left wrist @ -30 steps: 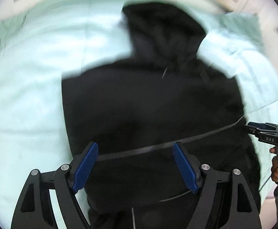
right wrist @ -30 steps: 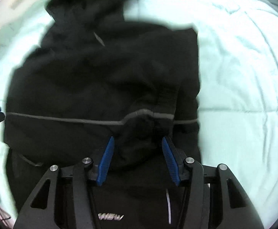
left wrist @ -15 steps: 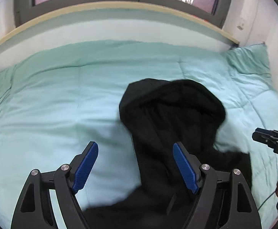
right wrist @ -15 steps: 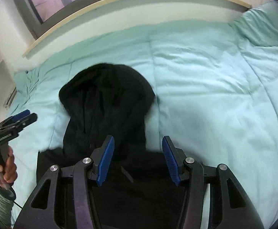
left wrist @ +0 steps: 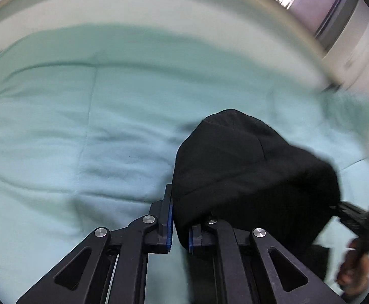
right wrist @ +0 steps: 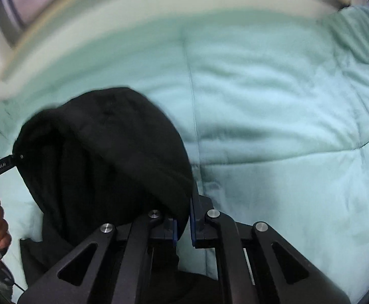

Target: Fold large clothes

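Hoodie: the black hoodie (left wrist: 250, 167) lies on the mint-green duvet (left wrist: 83, 139), hood bunched up at about 1 o'clock from the left gripper (left wrist: 179, 228).
Span: the hood stretches crosswise between the tongs, one hood edge at each, neither hand nearer.
Left gripper: clenched on the hood's left edge.
Right gripper (right wrist: 183, 225): clenched on the right edge, hood at its 10 o'clock.
Change: half a second ago both sets of jaws stood apart above flat cloth; they have just been closing, cloth now between them.
Next, likely: fold the hood down onto the body.
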### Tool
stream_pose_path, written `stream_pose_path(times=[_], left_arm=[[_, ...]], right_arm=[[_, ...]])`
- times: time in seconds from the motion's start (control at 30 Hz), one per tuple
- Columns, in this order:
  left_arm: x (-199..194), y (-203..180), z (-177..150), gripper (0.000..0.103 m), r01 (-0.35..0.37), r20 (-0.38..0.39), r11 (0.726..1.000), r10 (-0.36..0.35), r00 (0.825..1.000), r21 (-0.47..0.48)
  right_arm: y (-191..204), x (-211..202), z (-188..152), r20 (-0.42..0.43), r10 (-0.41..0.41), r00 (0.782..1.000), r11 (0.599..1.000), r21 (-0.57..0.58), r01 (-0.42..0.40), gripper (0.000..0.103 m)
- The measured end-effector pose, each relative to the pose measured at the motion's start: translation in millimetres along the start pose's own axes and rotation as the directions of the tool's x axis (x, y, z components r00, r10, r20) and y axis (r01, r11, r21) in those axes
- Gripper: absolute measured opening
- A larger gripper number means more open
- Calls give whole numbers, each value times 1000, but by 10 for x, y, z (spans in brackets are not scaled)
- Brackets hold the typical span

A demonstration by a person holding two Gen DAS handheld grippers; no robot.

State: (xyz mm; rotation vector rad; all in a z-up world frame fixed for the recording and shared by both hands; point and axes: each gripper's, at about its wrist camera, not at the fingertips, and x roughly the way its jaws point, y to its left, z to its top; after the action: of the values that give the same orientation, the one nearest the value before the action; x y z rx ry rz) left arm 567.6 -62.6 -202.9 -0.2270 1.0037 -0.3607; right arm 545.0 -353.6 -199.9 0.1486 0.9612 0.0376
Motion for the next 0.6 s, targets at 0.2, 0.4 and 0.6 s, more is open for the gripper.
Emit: stream_pose_path(times=[0.2,0.4,0.6], left_arm=[[778,512,-470,14,-51,-239,997,35,970,-60],[480,400,-523,43,-88,-147,994,96,985,59],[-286,311,-614,57,-85,-35,986,91,995,142]], right_arm=[[-83,731,-376,-181,-16,983,1000,-21,12,8],[-224,577,-428,-195,12,981,1000,-1,-12,37],[-339,-215,-465,-116,92,989,995,-19,-94,51]])
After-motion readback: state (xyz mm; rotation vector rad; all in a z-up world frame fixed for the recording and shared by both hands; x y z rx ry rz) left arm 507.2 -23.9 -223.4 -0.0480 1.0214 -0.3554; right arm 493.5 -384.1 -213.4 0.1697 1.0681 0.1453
